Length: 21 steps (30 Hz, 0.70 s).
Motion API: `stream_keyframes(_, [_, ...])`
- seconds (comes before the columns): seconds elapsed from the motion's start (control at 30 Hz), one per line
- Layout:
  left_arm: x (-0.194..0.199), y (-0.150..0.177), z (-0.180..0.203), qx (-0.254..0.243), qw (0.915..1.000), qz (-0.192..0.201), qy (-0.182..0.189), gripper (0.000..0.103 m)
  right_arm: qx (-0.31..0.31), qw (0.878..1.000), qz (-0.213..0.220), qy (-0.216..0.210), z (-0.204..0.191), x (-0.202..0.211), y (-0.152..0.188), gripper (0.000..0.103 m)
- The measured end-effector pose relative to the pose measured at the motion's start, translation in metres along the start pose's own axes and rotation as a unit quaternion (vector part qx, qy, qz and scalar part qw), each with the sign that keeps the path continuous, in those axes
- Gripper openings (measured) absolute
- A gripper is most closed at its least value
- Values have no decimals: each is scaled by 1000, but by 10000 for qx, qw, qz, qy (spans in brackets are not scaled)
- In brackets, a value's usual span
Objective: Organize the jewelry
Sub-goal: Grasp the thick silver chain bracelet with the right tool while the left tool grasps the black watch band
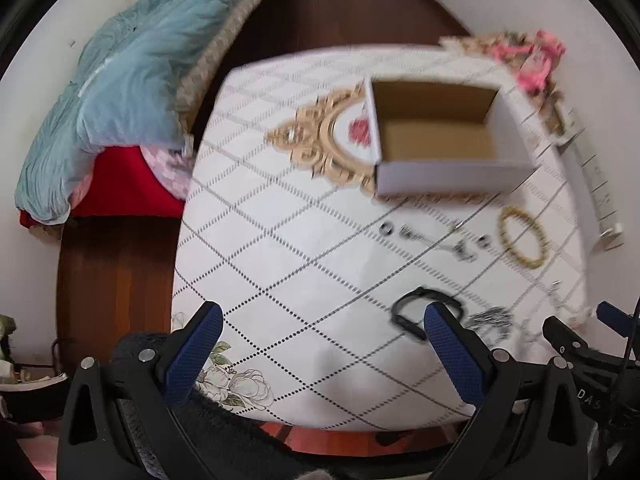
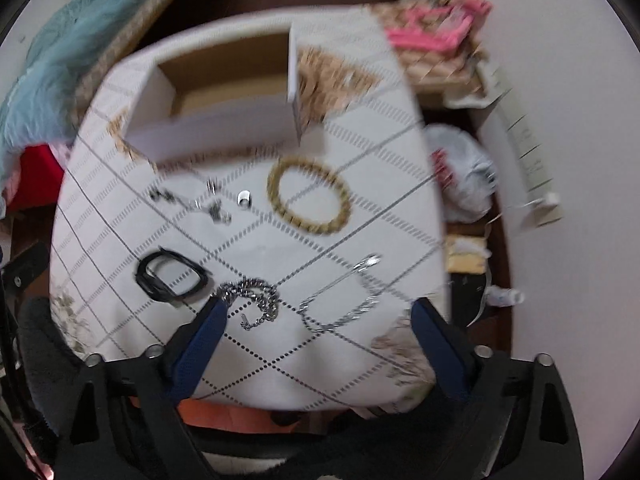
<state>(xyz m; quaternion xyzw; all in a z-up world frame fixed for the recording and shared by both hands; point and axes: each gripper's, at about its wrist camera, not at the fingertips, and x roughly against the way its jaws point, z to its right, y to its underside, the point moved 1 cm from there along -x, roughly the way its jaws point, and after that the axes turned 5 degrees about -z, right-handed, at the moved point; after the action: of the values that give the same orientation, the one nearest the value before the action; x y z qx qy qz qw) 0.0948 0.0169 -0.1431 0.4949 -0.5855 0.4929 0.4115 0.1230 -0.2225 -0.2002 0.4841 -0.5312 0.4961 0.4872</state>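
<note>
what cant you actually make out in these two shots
- Small silver pieces: motion blur in both views; too small to tell rings from clasps.
- Black band: the left wrist view has its near side behind a blue finger.
- Thick chain: the right wrist view has one end behind a blue finger.
- Box: the near wall hides the front of its floor, so contents are uncertain.
- Pink clutter: blurred, at the table's far edge.

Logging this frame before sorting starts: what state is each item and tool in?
cardboard box: open, empty, upright on the table.
gold bead bracelet: flat on the table, outside the box.
black band: on the table, untouched.
silver chain: heaped loosely on the table.
left tool: open, holding nothing.
right tool: open, holding nothing.
</note>
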Motion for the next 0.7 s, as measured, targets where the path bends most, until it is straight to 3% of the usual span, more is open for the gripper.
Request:
stream_keyframes(0.27, [-54, 4, 0, 41, 9982, -594, 39, 103, 592, 9976, -351, 5, -34, -66, 3, 81])
stream_keyframes(0.3, [-59, 6, -1, 115, 9974, -694, 133, 103, 625, 9972, -408, 41, -37, -72, 4, 73])
stream_keyframes(0.33, [-62, 7, -3, 190, 9966, -767, 241, 103, 649, 9967, -486, 23, -39, -78, 5, 72])
stream_keyframes(0.43, [-70, 10, -4, 394, 9935, -931, 522, 102, 868, 9959, -200, 155, -51, -75, 7, 61])
stream_keyframes(0.47, [-72, 11, -3, 464, 9921, -976, 644, 102, 909, 9956, -154, 152, -53, -73, 8, 51])
stream_keyframes(0.5, [-77, 11, -2, 530, 9900, -1023, 809, 102, 945, 9954, -84, 152, -55, -70, 9, 22])
stream_keyframes(0.53, [-80, 10, 0, 586, 9880, -1074, 947, 102, 943, 9954, -33, 170, -56, -68, 8, 9])
stream_keyframes(0.63, [-89, 6, 10, 665, 9828, -1136, 1299, 101, 736, 9972, -60, 77, -51, -65, 7, 9])
stream_keyframes(0.67, [-91, 5, 13, 651, 9824, -1107, 1359, 95, 663, 9977, -70, 71, -48, -64, 7, 9])
stream_keyframes(0.7, [-93, 3, 17, 621, 9824, -1097, 1381, 80, 597, 9982, -69, 62, -46, -64, 7, 8])
